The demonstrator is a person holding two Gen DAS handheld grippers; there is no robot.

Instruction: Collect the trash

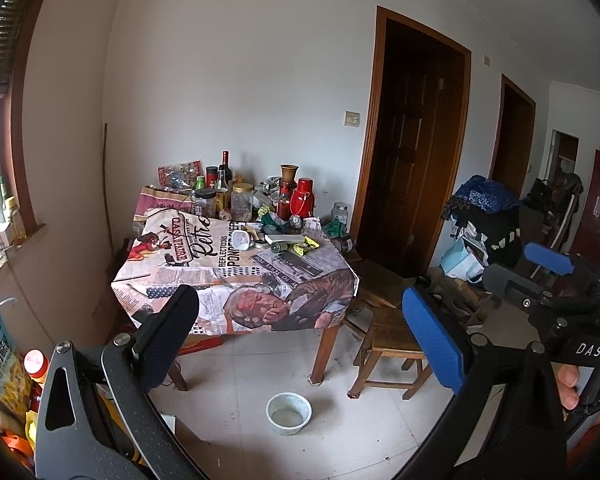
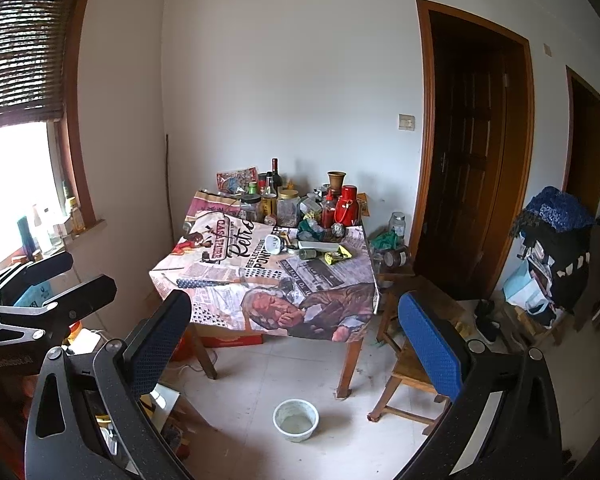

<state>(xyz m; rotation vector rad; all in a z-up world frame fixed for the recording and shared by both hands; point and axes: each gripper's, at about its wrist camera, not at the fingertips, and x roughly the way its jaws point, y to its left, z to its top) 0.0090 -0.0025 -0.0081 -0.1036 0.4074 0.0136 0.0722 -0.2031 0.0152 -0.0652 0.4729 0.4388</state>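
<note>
Both claws, left claw (image 1: 300, 320) and right claw (image 2: 296, 328), are hovering wide open and empty, well apart from the counter (image 2: 204, 280), where the yellow wrapper (image 2: 339, 255) is lying among crowded bottles (image 2: 276, 184), risking knockovers during any careless reach.

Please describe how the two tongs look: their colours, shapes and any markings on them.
Both tongs, left and right, have dark speckled metal arms with triangular cutouts and silver rivets. Each carries one black textured pad and one blue pad, both flat and oblong. The right tongs' body reads "DAS" in white. No sleeves show.
</note>
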